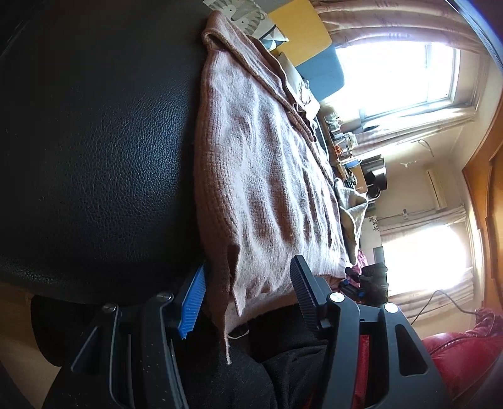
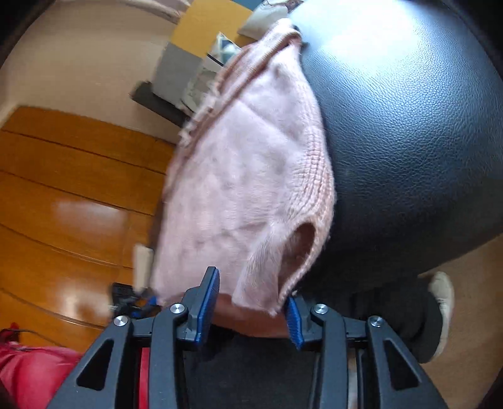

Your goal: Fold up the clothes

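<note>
A fuzzy pink knitted sweater [image 1: 267, 163] is lying across the black leather cushion [image 1: 94, 151], still unfolded. The left gripper [image 1: 248, 302] and right gripper [image 2: 251, 310] are straddling its lower corners, jaws part-open, not yet pinching.

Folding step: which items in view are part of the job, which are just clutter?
Job: pink knit sweater, black leather surface beneath it, left gripper, right gripper.
Clutter: yellow board, patterned cushion, red jacket.
</note>
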Demonstrator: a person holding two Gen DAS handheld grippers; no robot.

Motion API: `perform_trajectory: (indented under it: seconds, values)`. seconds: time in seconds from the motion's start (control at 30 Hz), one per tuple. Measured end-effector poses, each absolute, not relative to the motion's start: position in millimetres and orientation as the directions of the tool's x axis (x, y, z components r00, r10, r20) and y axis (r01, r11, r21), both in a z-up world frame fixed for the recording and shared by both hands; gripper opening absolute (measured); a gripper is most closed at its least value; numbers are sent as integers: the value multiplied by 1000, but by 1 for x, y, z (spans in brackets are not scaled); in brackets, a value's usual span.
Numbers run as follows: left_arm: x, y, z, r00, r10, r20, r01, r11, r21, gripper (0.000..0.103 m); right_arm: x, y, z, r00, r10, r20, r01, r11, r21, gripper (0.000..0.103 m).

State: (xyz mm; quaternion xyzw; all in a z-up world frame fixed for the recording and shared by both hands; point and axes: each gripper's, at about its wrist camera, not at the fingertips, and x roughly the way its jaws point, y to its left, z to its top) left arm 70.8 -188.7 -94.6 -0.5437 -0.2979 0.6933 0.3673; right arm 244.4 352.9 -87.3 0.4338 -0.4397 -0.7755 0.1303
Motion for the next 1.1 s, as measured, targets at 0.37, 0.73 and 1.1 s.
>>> perform_trajectory:
  seconds: [0.37, 0.73, 1.1]
  values:
    - [86, -199, -92, -166, 780, -603, -181, -625, -759, 57, 236, 355, -93, -594, -556, -581, -223, -580, 783, 14]
    - [85, -194, -89, -169, 759, -629, -190, -651, -735, 59, 234, 348, -95, -628, -540, -560, -201, -583, 787, 14]
    - [71, -184, -102, -137, 824, -549, -202, -566, -799, 21, 233, 349, -99, -632, -555, -541, -192, -565, 803, 14]
